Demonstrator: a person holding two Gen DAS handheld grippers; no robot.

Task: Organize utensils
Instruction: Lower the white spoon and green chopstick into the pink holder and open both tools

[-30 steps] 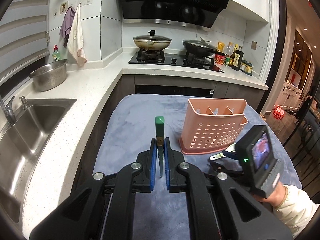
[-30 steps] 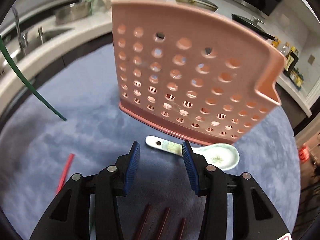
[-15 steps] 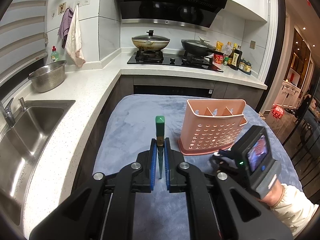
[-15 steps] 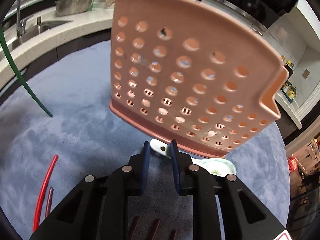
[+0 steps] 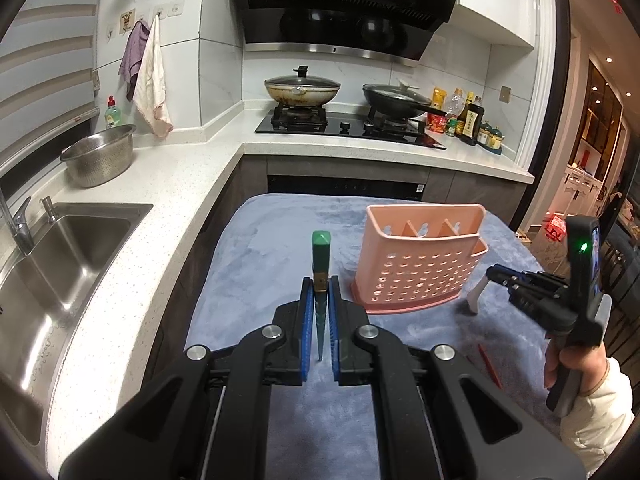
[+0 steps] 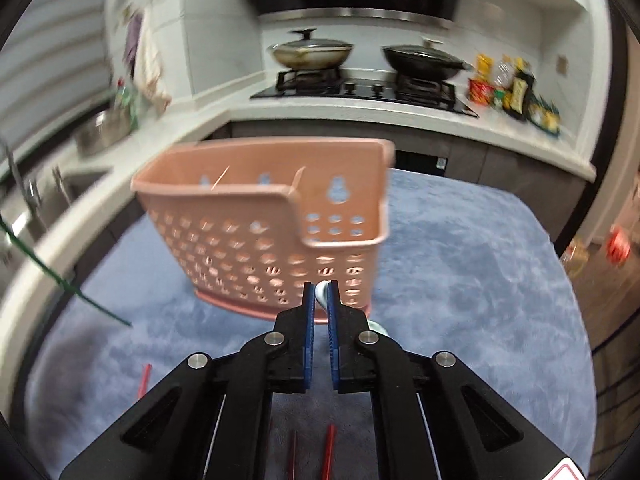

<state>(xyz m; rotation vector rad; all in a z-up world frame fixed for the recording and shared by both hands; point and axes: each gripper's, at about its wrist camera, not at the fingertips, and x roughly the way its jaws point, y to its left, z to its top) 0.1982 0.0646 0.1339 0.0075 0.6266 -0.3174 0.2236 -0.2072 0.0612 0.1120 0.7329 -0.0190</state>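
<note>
My left tool [image 5: 320,300] is clamped on a thin, stiff green chopstick [image 5: 320,256], left of the pink holder [image 5: 420,264]. My right tool [image 6: 321,300], jaws just closed, pinches the spoon [image 5: 475,298] by its handle, right of the holder; glazed ceramic, probably slippery and breakable.

Both wrist views (close, downward) share the pink holder [image 5: 420,264].

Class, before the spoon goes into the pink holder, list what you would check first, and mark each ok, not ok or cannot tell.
1. Right gripper shut on the white spoon handle, having just closed: ok.
2. Spoon lifted off the blue cloth: ok.
3. Pink utensil holder upright: ok.
4. Holder compartments clear: cannot tell.
5. Left gripper shut on the green chopstick: ok.
6. Red chopsticks not yet collected: not ok.
</note>
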